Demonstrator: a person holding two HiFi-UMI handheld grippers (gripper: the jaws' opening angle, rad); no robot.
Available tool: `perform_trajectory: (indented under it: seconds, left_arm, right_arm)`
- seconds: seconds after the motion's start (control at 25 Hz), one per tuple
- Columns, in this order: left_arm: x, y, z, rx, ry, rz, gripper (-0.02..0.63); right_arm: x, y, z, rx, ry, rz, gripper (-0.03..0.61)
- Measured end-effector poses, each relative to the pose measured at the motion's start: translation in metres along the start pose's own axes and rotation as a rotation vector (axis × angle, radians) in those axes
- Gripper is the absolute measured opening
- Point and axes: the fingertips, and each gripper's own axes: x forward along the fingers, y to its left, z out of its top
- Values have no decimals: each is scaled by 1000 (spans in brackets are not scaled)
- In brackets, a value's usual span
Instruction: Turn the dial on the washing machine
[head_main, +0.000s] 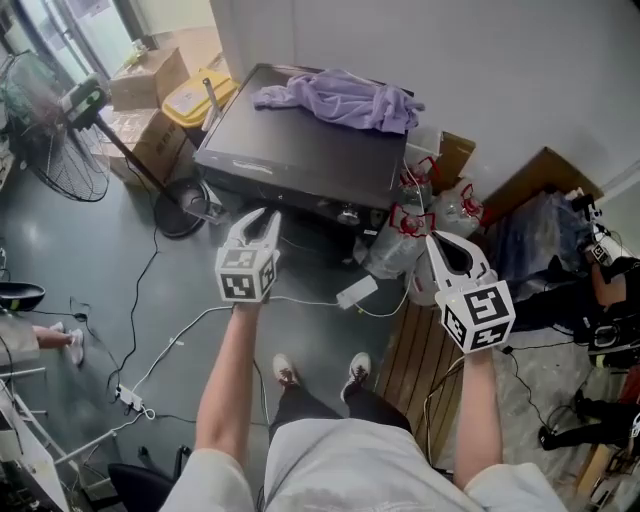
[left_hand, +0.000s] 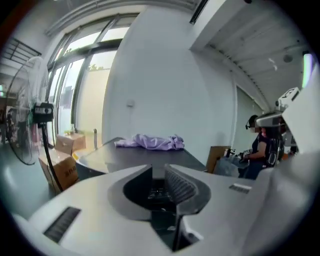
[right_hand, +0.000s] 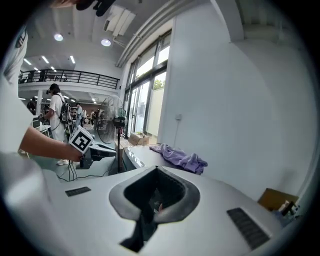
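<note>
both empty: left gripper (head_main: 262, 216) jaws apart, right gripper (head_main: 436, 241) jaws together; washing machine front (head_main: 305, 204): head view only

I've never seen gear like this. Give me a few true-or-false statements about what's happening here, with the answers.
1. A purple cloth lies on top of the washing machine. True.
2. The left gripper is clamped on the machine's dial. False: it is held in the air short of the machine, its jaws slightly apart with nothing between them.
3. A standing fan is left of the machine in the head view. True.
4. The right gripper holds a bottle. False: its jaws are shut on nothing.
</note>
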Motion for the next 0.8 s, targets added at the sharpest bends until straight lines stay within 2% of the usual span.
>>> perform_trajectory:
  seconds: [0.08, 0.28, 0.44, 0.6, 0.8]
  left_arm:
    - [-21, 8, 24, 57, -28, -4, 49]
    - [-66, 13, 90, 221, -101, -11, 23]
    - [-100, 15, 140, 323, -180, 22, 21]
    - [-130, 7, 170, 389, -244, 25, 21]
    - [-157, -2, 192, 426, -293, 32, 21]
  right_arm:
    - [2, 9, 24, -34, -25, -8, 14]
    - [5, 24, 81, -76, -111, -12, 14]
    - [5, 39, 121, -140, -184, -3, 14]
    - [3, 52, 146, -175, -228, 3, 14]
    - [-6, 60, 167, -204, -261, 13, 14]
